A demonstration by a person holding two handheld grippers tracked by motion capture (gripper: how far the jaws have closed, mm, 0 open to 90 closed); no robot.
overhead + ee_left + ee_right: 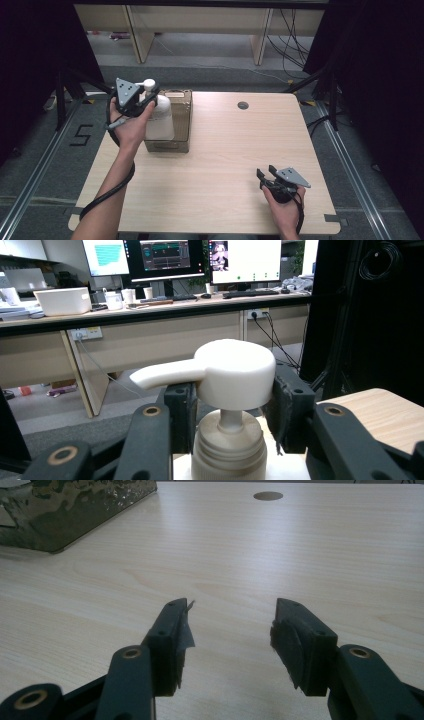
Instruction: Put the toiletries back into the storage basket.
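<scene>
Pump bottle (159, 117) is being held by its top over the cardboard box (176, 122) at the far left of the table (225, 165), so this looks like the lift-out or drop-in step, can't really be told which. From the left gripper view, the pump head (234, 371) is pinched at its sides by the two pads of the left gripper (231, 407), with the spout sticking out to the left and the threaded neck (228, 450) sitting just below between the jaws. Grip seems decent but it's on a rounded cap, so a slip could probably happen if the bottle gets swung around.

Right gripper (231, 642) is parked low over bare wood near the front right corner, jaws spread wide with nothing between them, well apart from the box.

Next move would likely call for the bottle to be kept upright and moved slowly, straight up or down relative to the box, with the squeeze kept steady.
</scene>
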